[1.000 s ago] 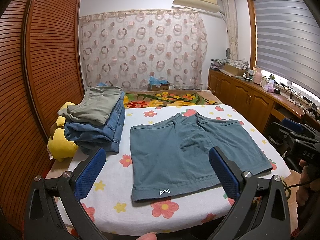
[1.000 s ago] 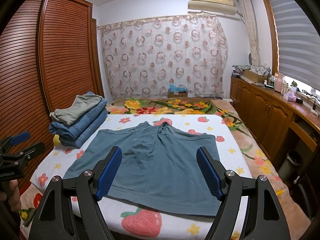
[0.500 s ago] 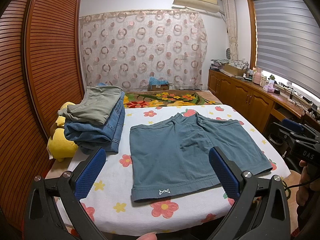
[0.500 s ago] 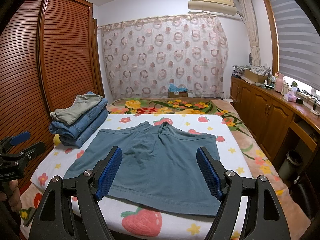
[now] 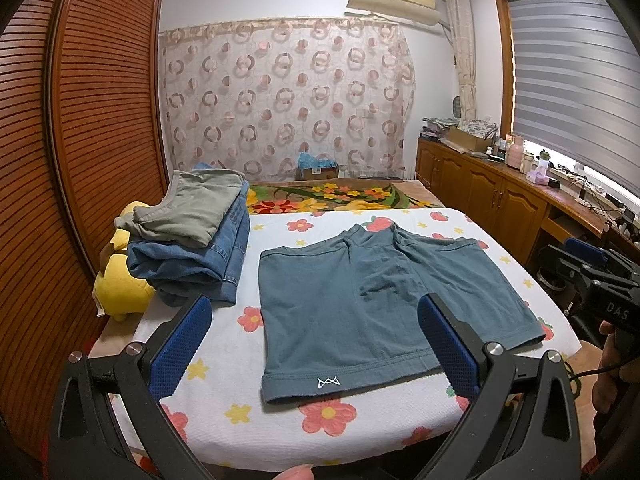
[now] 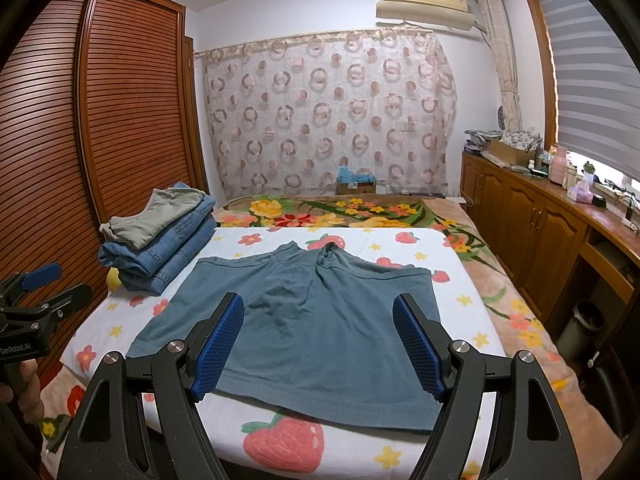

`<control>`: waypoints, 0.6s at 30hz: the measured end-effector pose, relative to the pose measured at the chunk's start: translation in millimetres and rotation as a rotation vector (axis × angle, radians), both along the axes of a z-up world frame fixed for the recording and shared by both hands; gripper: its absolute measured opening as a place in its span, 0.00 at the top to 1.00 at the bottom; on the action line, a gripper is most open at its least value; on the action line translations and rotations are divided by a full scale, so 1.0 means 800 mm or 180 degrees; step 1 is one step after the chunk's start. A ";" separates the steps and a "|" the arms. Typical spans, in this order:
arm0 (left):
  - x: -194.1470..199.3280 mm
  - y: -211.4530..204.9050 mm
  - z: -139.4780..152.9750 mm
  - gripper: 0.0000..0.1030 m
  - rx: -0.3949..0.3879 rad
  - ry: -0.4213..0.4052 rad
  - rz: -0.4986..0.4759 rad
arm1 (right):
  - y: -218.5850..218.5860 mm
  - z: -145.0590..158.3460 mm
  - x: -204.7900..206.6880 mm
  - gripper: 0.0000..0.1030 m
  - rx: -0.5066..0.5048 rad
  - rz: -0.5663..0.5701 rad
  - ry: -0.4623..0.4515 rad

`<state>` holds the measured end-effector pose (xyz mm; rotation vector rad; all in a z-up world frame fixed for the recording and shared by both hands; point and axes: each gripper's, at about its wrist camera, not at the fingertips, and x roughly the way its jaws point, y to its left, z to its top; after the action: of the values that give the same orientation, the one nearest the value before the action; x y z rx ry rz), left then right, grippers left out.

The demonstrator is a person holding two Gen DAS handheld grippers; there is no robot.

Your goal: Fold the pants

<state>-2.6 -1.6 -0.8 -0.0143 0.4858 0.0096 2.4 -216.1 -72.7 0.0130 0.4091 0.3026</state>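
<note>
The teal shorts lay flat on the flower-print bed sheet (waist toward the curtain). The left gripper and right gripper hovered above the near hem, jaws spread, empty. Folded clothes sat just beside.

We hold our left gripper and right gripper level, jaws spread wide, gripping nothing.
</note>
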 end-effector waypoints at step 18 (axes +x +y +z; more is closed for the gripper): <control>0.028 0.015 -0.058 0.00 -0.0148 0.0385 -0.0208 | -0.001 -0.022 0.019 0.24 -0.0099 -0.0008 0.0261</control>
<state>19.8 10.8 -47.2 -0.0437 0.6073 -0.0654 17.2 -216.9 -90.1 -0.0044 0.4952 0.2938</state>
